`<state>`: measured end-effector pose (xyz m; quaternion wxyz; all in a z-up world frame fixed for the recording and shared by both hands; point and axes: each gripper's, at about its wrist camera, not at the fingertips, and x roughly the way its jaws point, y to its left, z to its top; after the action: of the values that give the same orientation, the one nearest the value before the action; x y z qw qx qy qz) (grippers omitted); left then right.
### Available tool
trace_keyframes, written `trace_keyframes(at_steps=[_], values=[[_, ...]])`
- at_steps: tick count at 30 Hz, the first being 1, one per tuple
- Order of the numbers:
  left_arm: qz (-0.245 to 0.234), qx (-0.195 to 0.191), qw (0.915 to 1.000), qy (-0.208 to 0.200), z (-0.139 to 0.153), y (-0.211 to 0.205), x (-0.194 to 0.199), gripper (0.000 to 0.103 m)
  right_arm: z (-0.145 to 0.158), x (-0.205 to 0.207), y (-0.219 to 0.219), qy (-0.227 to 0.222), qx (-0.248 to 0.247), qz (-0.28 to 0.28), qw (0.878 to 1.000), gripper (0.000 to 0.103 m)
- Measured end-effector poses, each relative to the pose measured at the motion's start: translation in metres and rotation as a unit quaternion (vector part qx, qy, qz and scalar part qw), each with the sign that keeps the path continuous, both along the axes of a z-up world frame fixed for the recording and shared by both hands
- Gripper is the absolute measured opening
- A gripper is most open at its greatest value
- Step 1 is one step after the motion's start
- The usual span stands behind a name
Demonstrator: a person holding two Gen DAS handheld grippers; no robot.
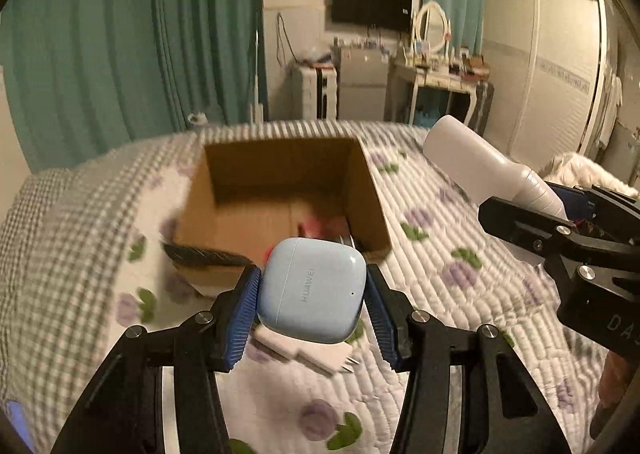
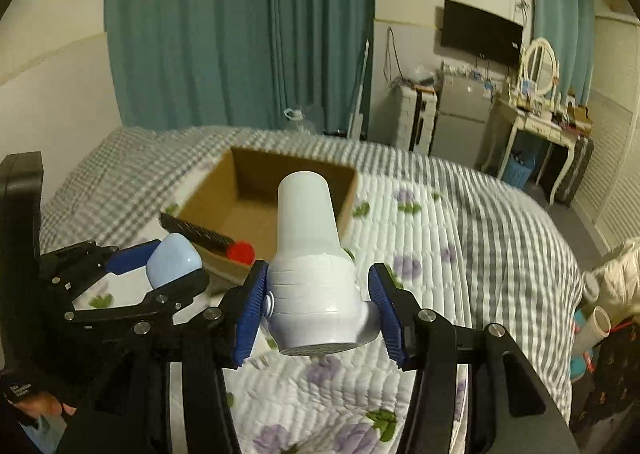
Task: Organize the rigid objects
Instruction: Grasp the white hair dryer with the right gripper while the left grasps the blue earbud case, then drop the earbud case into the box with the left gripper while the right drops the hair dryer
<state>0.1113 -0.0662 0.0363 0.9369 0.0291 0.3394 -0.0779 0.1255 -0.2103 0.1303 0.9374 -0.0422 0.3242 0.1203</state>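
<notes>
My left gripper (image 1: 312, 294) is shut on a light blue Huawei earbud case (image 1: 314, 290) and holds it above the bed, just in front of an open cardboard box (image 1: 360, 190). My right gripper (image 2: 318, 302) is shut on a white hair dryer (image 2: 312, 266), its nozzle pointing toward the box (image 2: 344, 194). In the left wrist view the dryer (image 1: 480, 162) shows at right. A black remote (image 2: 196, 232) rests on the box's near rim beside a red object (image 2: 240, 252). A white charger plug (image 1: 304, 354) lies on the quilt under the left gripper.
The box sits on a bed with a floral quilt (image 2: 420, 238) and a grey checked blanket (image 1: 60, 234). Teal curtains (image 2: 240, 34), a fridge (image 2: 460, 114) and a dressing table (image 2: 536, 114) stand beyond the bed. A wardrobe (image 1: 560, 66) is at right.
</notes>
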Motion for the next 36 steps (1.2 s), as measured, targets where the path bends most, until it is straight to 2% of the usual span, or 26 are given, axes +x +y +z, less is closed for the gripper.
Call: trace_keyframes(at_steps=[6,10,12,18,21,27,31,32,35,36], values=[[0.015,0.006,0.9996,-0.023,0.028,0.028,0.013,0.053,0.036,0.017,0.027,-0.020,0.027,0.030,0.999,0.051],[0.020,0.009,0.9993,-0.032,0.034,0.040,0.038,0.053,0.040,0.044,0.042,-0.027,0.041,0.035,0.998,0.051],[0.025,0.027,0.9989,-0.030,0.032,0.041,0.059,0.053,0.038,0.063,0.048,-0.025,0.049,0.035,0.998,0.051],[0.034,0.040,0.9985,-0.014,0.010,0.042,0.110,0.053,0.014,0.116,0.054,-0.020,0.046,0.025,0.998,0.051],[0.036,0.046,0.9983,0.001,-0.013,0.037,0.135,0.053,-0.011,0.140,0.047,-0.007,0.046,0.018,0.999,0.051],[0.036,0.046,0.9977,0.034,-0.055,0.033,0.160,0.053,-0.057,0.164,0.036,0.023,0.050,0.011,0.998,0.051],[0.035,0.046,0.9975,0.040,-0.069,0.031,0.169,0.053,-0.072,0.170,0.028,0.036,0.052,0.016,0.998,0.051],[0.033,0.043,0.9977,0.039,-0.069,0.030,0.170,0.056,-0.073,0.171,0.025,0.036,0.057,0.020,0.998,0.051],[0.027,0.042,0.9980,0.039,-0.066,0.026,0.168,0.074,-0.072,0.169,0.019,0.032,0.065,0.020,0.997,0.051],[0.028,0.047,0.9981,0.028,-0.062,0.025,0.165,0.074,-0.072,0.169,0.018,0.031,0.067,0.019,0.997,0.051]])
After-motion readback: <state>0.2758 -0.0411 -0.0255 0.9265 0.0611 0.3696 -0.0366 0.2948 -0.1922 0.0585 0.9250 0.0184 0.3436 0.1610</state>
